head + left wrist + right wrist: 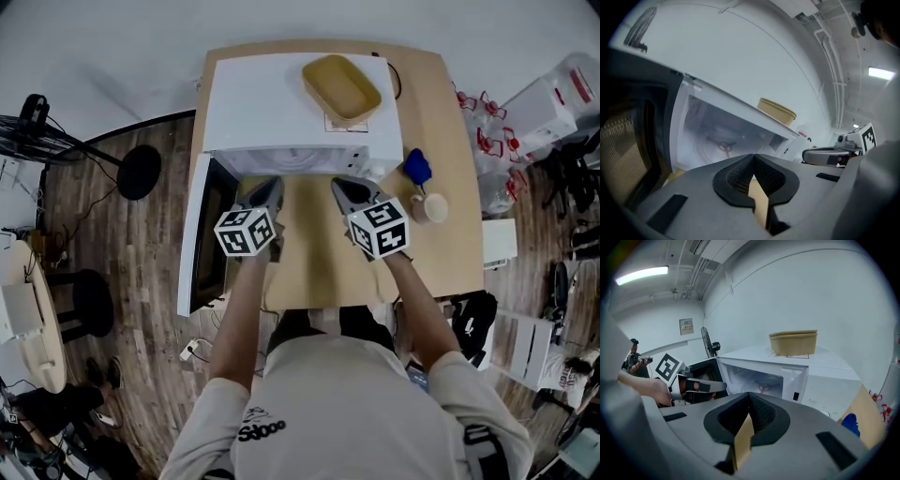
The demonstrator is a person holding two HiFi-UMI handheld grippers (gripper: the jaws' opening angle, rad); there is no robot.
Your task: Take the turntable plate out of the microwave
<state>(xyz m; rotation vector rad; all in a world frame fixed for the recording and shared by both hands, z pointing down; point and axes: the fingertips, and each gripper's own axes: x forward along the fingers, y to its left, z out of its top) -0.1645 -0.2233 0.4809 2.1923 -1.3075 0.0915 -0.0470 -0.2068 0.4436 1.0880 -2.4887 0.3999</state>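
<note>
Left gripper (267,184) and right gripper (349,187), both clenched empty before the open microwave (272,103), probably needed jaws parted to pinch the turntable plate (717,146).

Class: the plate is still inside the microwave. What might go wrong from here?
The left hand-held gripper and right hand-held gripper are both shut; they must open first, and the clear plate may slip from them.
The left one is near the open door and might knock it.
Jolting the microwave might shift the bowl on top.
</note>
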